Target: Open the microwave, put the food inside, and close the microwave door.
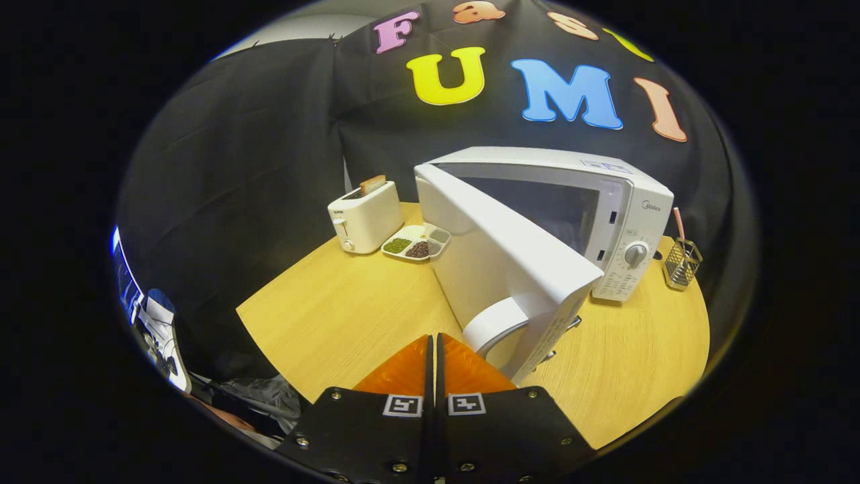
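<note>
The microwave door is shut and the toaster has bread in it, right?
Not quite. The gripper view shows the microwave door swung open, just ahead of the gripper, whose fingers are closed together on nothing. The toaster does have bread in it.

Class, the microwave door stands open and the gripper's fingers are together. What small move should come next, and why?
Probably draw back from the door and turn toward the food tray beside the toaster. The microwave is already open, the gripper is shut on nothing with its fingers just short of the door handle, and the tray is not yet inside.
</note>
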Available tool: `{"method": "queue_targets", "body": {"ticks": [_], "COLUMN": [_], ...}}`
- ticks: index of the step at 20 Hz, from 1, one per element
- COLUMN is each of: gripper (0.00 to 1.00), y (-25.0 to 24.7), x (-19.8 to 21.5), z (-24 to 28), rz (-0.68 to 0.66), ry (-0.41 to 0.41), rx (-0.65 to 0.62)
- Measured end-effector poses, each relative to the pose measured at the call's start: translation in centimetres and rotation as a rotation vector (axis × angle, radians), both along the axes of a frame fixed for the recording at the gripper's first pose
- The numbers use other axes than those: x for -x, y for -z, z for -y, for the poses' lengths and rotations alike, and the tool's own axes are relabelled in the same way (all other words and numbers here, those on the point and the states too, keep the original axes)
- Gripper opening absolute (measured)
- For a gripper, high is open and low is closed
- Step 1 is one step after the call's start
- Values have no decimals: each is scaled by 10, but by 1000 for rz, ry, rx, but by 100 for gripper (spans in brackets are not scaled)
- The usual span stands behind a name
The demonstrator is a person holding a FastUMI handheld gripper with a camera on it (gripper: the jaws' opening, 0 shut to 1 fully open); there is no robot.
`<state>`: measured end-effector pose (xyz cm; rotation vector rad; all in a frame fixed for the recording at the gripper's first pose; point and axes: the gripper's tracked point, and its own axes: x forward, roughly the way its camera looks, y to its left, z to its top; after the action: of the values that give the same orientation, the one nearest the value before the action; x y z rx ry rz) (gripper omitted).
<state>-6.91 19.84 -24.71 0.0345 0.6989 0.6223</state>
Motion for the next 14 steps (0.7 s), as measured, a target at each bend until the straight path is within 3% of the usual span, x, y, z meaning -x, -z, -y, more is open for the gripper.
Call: {"method": "queue_targets", "body": {"ticks": [14], "gripper": [0], "y": [25], "x": [-108], "z": [63], "rz": [37], "ry": [101], "rx": [62]}}
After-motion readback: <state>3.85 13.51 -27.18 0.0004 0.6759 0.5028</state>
